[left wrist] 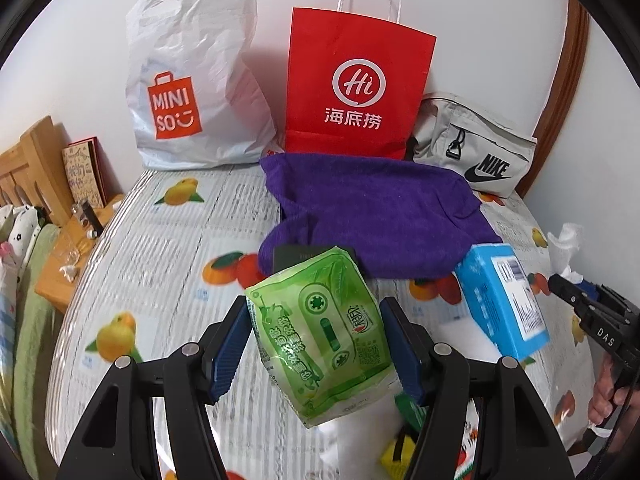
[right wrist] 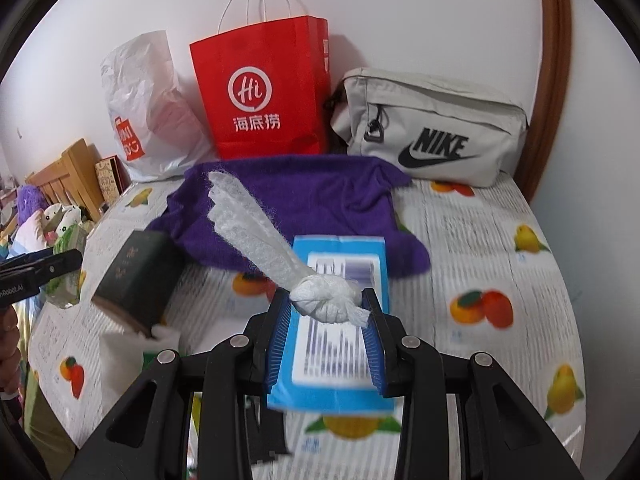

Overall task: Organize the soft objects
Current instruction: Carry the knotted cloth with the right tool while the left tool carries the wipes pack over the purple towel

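Note:
My left gripper [left wrist: 316, 308] is shut on a green tissue pack [left wrist: 320, 332], held tilted above the fruit-print bed sheet [left wrist: 160, 240]. My right gripper [right wrist: 325, 296] is shut on the knot of a twisted white tissue [right wrist: 256, 232] that sticks up past its fingers. A blue tissue box [right wrist: 340, 392] shows blurred right under those fingers. In the left wrist view the blue tissue box [left wrist: 502, 300] is tilted beside the right gripper [left wrist: 560, 284]; whether it hangs from the tissue I cannot tell. A purple towel [left wrist: 372, 208] lies spread behind both.
Against the wall stand a white Miniso plastic bag [left wrist: 192, 80], a red paper bag [left wrist: 356, 80] and a grey Nike pouch [left wrist: 476, 148]. A dark green box [right wrist: 136, 276] lies tilted at the left. A wooden shelf [left wrist: 72, 240] borders the bed's left side.

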`<state>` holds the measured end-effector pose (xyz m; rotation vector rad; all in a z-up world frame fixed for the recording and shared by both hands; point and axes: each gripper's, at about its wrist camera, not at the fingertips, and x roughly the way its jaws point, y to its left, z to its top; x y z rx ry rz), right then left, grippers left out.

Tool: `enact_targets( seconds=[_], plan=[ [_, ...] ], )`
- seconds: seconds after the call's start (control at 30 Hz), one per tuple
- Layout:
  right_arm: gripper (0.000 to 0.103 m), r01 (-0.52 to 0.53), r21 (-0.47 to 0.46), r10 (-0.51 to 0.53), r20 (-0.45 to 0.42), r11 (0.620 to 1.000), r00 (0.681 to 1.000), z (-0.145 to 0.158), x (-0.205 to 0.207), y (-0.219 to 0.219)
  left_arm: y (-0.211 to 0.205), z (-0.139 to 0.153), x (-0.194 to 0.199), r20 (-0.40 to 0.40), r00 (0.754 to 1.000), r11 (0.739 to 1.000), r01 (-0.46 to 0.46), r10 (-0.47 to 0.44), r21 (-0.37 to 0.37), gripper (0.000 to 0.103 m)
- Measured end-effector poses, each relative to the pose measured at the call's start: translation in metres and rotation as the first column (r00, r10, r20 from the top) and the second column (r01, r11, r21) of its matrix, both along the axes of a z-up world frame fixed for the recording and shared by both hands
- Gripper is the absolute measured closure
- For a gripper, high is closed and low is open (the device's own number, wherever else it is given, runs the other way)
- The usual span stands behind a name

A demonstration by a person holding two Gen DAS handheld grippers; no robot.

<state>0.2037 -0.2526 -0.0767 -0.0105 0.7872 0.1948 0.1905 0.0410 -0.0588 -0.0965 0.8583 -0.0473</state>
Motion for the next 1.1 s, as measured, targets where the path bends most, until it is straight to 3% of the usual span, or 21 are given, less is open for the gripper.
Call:
enact_targets(
  seconds=[0.73,1.1],
  plan=[
    [0.068,-0.016,-0.037,0.015,-0.037,0.999,0.999,-0.014,0.108,0.012,-0.004,-0.02,0.111,-0.046,0.999,1.0,0.008,-0.008,0.002,0.04],
    [0.068,-0.028,-0.034,0.024,-0.106,0.999,0.994,-0.032,0.15,0.008,-0.008,-0.036,0.151,-0.078,0.997,1.0,0.016,-0.017,-0.021,0.04]
  ],
)
